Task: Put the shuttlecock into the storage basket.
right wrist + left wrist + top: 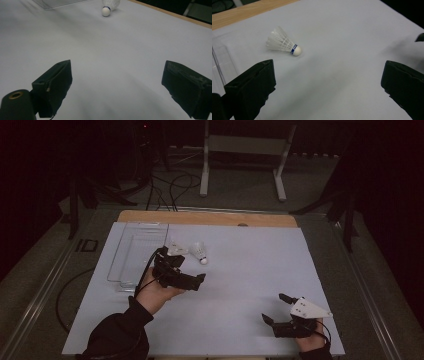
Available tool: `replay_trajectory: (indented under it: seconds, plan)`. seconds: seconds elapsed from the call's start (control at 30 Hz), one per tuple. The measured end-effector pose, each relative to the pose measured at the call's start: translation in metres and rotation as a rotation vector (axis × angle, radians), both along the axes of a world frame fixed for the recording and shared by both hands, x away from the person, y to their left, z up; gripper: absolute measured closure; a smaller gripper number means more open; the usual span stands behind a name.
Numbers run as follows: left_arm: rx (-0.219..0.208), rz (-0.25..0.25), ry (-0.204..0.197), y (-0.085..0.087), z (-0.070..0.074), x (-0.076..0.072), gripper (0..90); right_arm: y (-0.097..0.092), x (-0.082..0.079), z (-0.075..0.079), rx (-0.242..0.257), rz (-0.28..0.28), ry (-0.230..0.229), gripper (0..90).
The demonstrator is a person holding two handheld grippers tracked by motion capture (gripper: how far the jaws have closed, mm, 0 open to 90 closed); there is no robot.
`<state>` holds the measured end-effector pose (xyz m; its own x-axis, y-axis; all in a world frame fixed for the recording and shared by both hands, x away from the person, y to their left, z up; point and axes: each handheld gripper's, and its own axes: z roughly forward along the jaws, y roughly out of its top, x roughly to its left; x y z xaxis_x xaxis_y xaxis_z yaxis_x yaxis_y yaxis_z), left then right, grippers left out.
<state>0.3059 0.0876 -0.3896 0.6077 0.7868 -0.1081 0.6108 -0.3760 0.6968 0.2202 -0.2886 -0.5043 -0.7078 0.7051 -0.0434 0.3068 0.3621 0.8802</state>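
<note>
You are in the approach step: your left claw [172, 262] hangs over the surface [240, 270] with its jaws spread wide and nothing between them, just short of the shuttlecock [200, 252]. To its left the clear tray [132, 252] sits along the surface's left side, and it looks like the likely drop spot. The shuttlecock lies on its side near the tray's right edge, apart from it, cork tip toward you and feathers toward the far wooden edge. Your left hand [152, 295] holds the claw raised and angled forward. The next move, as I judge it, calls for you to ease the claw forward and down until the jaws straddle the cork or feather skirt, then close gently so the feathers do not crush. Your right claw [280, 310] rests low at the near right, jaws open and empty, well apart from the shuttlecock.
</note>
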Motion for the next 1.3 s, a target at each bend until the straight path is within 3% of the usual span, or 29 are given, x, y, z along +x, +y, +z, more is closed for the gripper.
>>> replay_trajectory:
  seconds: [0.4, 0.5, 0.7, 0.8, 0.87, 0.97, 1.23, 1.3]
  plan:
    - [0.014, 0.006, 0.13, -0.021, -0.001, 0.017, 0.1, 0.0, 0.0, 0.0, -0.001, -0.001, -0.002, 9.6]
    - [-0.025, 0.014, 0.193, -0.023, -0.003, 0.024, 0.1, 0.0, 0.0, 0.0, -0.001, -0.001, -0.001, 9.6]
    - [0.021, 0.019, 0.222, -0.027, -0.003, 0.034, 0.1, 0.0, 0.0, 0.0, 0.002, -0.003, 0.001, 9.6]
    - [0.024, 0.033, 0.246, -0.028, -0.003, 0.041, 0.1, 0.0, 0.0, -0.001, 0.0, -0.002, 0.002, 9.6]
    - [-0.011, 0.052, 0.286, -0.027, -0.004, 0.046, 0.1, 0.0, 0.0, -0.001, 0.0, -0.001, 0.002, 9.6]
    - [-0.021, 0.066, 0.321, -0.026, -0.005, 0.053, 0.1, 0.0, 0.0, -0.001, 0.001, -0.004, 0.005, 9.6]
    - [0.011, 0.085, 0.39, -0.032, -0.01, 0.069, 0.2, 0.0, 0.0, -0.001, 0.002, -0.003, 0.008, 9.6]
    - [0.02, 0.087, 0.424, -0.034, -0.014, 0.073, 0.2, 0.0, 0.0, -0.001, 0.001, -0.004, 0.008, 9.6]
